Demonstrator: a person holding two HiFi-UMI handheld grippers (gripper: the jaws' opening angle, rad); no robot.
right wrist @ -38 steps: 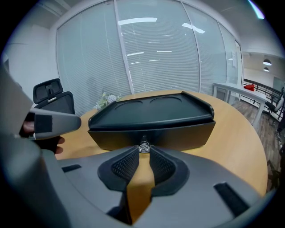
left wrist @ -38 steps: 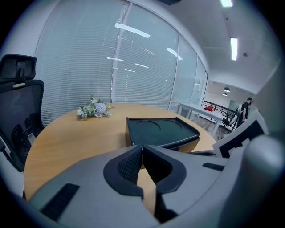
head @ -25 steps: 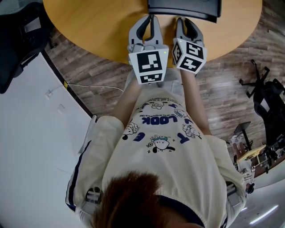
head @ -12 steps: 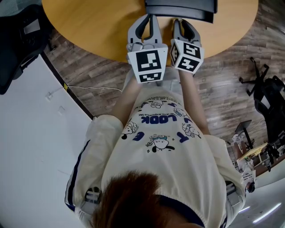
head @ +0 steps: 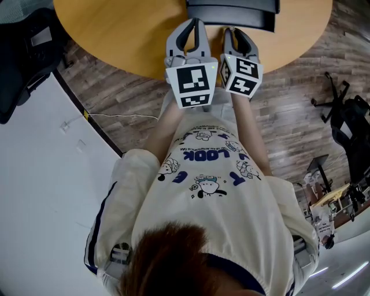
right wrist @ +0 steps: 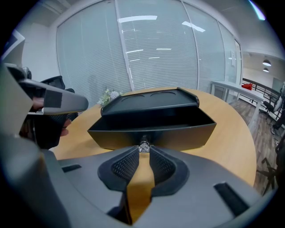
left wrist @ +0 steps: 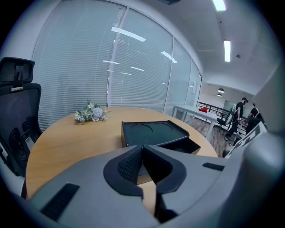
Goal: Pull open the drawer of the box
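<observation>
A black box [right wrist: 150,100] with a tray-shaped top stands on the round wooden table [head: 121,34]. Its drawer [right wrist: 182,132] is pulled out toward me, the inside showing dark. My right gripper [right wrist: 143,150] is shut on the small clear drawer knob [right wrist: 143,146] at the middle of the drawer front. In the head view the box [head: 231,8] is at the top edge, with the right gripper [head: 232,30] reaching to it. My left gripper [left wrist: 142,149] hovers beside it, shut and holding nothing, with the box [left wrist: 149,130] just ahead of it.
A small bunch of flowers [left wrist: 91,113] lies on the far side of the table. A black office chair [left wrist: 13,124] stands at its left. More chairs [head: 347,124] and a white cable [head: 110,114] are on the wood floor. People stand far off at the right [left wrist: 240,118].
In the head view both grippers and the box sit slightly further left than a second ago. The right gripper's hold on the knob looks the same.
</observation>
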